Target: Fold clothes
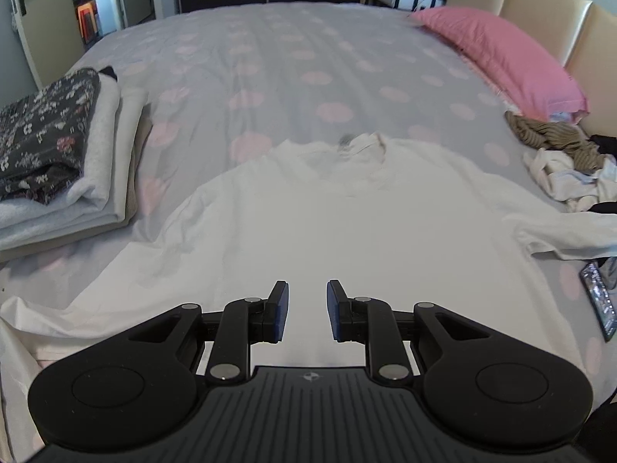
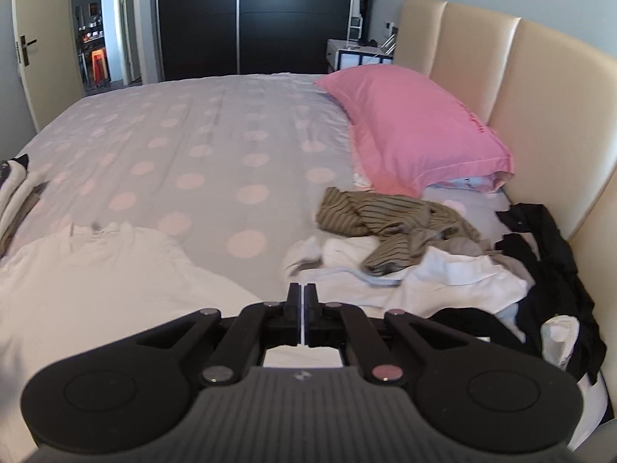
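Grey bedding (image 1: 293, 58) dotted with pink circles is spread across the bed, and a white T-shirt (image 1: 308, 223) is laid flat on it, collar pointing toward the far edge. Above the shirt's lower part the left gripper (image 1: 307, 308) is held with its blue-padded fingers (image 1: 280, 310) parted and nothing between them.

Only in the left wrist view is a stack of folded clothes (image 1: 54, 154) fully seen at the left, topped by a dark floral piece; a dark phone-like object (image 1: 599, 301) is also seen near the right edge.

In the right wrist view the right gripper (image 2: 302, 301) is pressed closed, and a thin white strip is visible between its fingers; white cloth is seen directly beneath them, apparently an edge of the shirt, though this cannot be told for sure. This view alone shows the full unfolded heap (image 2: 443, 254) of striped, white and black garments, lying just below a pink pillow (image 2: 412, 131) beside a cream padded headboard (image 2: 540, 88). A dark wardrobe (image 2: 250, 27) is seen behind the bed.
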The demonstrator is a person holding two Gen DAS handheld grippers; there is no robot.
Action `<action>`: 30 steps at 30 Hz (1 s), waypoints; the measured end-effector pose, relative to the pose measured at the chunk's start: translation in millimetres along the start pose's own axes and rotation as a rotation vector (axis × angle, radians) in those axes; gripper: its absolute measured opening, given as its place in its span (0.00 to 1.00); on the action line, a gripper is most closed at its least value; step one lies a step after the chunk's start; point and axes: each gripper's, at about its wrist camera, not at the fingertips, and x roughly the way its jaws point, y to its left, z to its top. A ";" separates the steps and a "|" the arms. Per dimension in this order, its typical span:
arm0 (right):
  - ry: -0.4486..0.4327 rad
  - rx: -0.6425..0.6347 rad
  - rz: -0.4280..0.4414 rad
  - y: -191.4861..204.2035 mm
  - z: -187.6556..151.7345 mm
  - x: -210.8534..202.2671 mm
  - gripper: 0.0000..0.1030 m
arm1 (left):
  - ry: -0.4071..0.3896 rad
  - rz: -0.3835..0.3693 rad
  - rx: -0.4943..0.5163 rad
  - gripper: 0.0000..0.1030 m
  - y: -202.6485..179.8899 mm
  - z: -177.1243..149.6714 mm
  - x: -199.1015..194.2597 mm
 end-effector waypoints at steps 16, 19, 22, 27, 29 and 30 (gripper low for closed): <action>0.135 -0.219 -0.228 -93.3 -79.7 47.7 0.39 | 0.038 0.051 0.018 0.25 5.1 -7.3 18.8; 0.156 -0.212 -0.261 -119.0 -90.1 60.5 0.39 | 0.076 0.052 0.035 0.25 1.2 -11.0 32.7; 0.150 -0.183 -0.262 -136.9 -93.8 72.4 0.45 | 0.101 0.065 0.067 0.25 -4.5 -14.3 45.3; 0.139 -0.178 -0.237 -149.9 -89.8 97.2 0.56 | 0.128 0.087 0.129 0.25 -14.0 -20.5 63.0; 0.136 -0.177 -0.225 -154.0 -86.7 106.7 0.58 | 0.137 0.095 0.151 0.25 -17.3 -22.8 68.0; 0.136 -0.171 -0.219 -156.3 -85.3 110.9 0.61 | 0.144 0.099 0.159 0.25 -18.6 -23.9 70.3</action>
